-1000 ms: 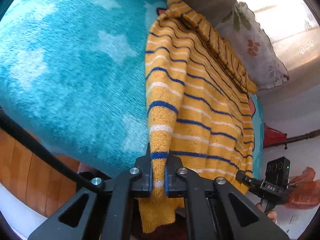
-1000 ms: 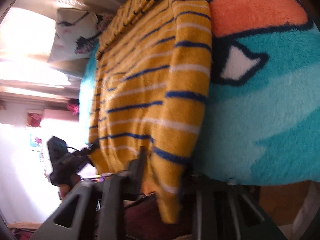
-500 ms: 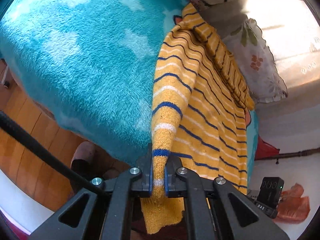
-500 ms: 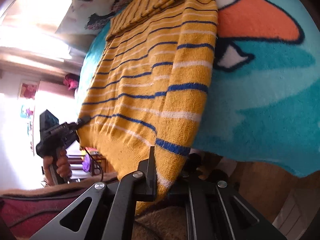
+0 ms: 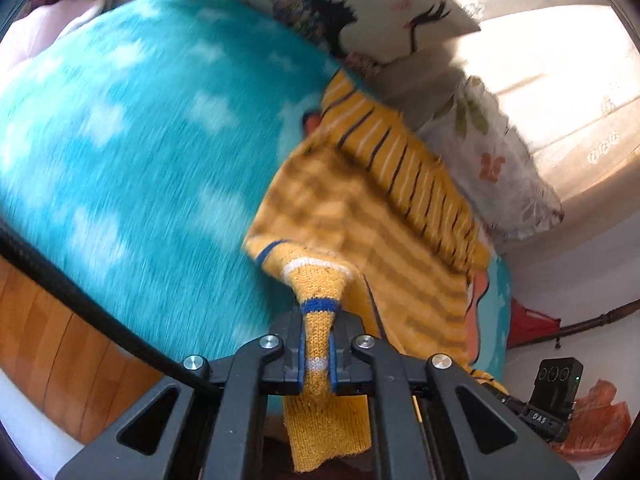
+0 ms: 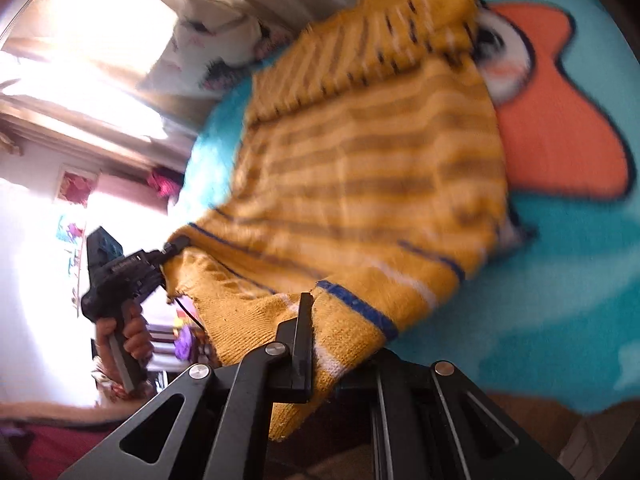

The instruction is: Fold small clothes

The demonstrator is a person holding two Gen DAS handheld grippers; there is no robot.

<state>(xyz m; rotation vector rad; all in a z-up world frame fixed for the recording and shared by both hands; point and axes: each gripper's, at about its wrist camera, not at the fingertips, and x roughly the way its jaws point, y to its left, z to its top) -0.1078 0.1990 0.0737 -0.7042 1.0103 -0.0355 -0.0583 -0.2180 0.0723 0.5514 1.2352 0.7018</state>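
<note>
Surroundings: a fluffy turquoise blanket [image 5: 132, 168] covers the bed, with pale star patches on the left-hand side and a large orange shape [image 6: 560, 128] outlined in dark on the right-hand side. Two printed pillows [image 5: 492, 168] lie at the far end, just beyond the sweater's top. Bright sunlit bedding behind them washes out detail there.

Task item: a yellow sweater [image 6: 372, 184] with blue and white stripes lies on the blanket, far end resting flat with a folded sleeve across it, near hem raised off the bed. Motion blur smears the middle of the knit in both views, so the exact fold line is probably mid-body but cannot be fixed.

Left gripper [image 5: 316, 360]: fingers clenched on a bunched corner of the hem; knit hangs below the jaws. It also shows at left in the right wrist view, a hand [image 6: 128, 336] on its handle.

Right gripper [image 6: 320, 344]: jaws clamped on the opposite hem corner; the near finger [image 6: 302, 344] is clear, the other hidden under the knit.

Obstructions: a black cable [image 5: 80, 300] crosses the lower left of the left view, over the blanket edge.

Edges and room: the blanket's near edge hangs over a wooden floor [image 5: 52, 344] below. Blanket to either side of the sweater is bare. A wall and a dark rail [image 5: 592, 320] sit past the bed's right side.
</note>
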